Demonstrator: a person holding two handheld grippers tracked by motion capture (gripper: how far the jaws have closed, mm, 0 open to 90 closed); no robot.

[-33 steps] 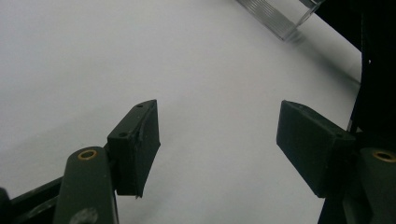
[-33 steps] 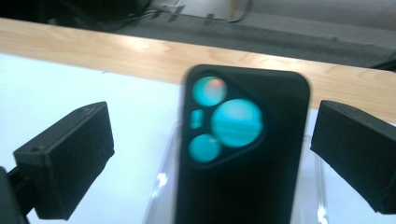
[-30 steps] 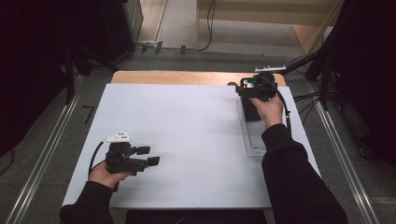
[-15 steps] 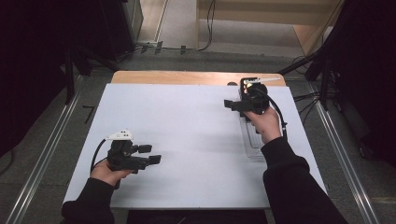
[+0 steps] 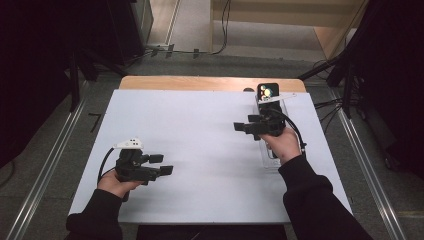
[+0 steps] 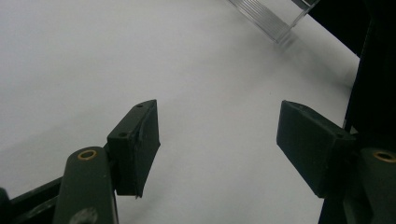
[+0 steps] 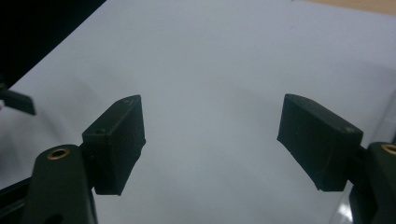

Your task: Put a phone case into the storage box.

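Since nothing has been picked up, progress: judged early, with every grasp yet to be made
Left gripper (image 5: pixel 164 165): held low over the near left part of the worktop (image 5: pixel 200 150), pointing towards the right side
Left fingers (image 6: pixel 135 140): spread wide apart, with bare white surface between them and nothing gripped
Right gripper (image 5: pixel 241 125): held over the right side of the worktop, pointing left, its hand above the clear tray (image 5: pixel 270 160)
Right fingers (image 7: pixel 116 140): wide open too, empty, with plain worktop between them
Clear tray: lies lengthwise along the right edge of the worktop, partly hidden under the right hand; its corner shows at the top of the left gripper view (image 6: pixel 276 19)
Black block with coloured spots (image 5: pixel 268 91): sits at the far end of the tray, beyond the right gripper and untouched
Done: nothing that can be told from how things lie
Left to do: likely turning a gripper towards the tray or the block, closing on it and moving it; which of the two is meant cannot be told
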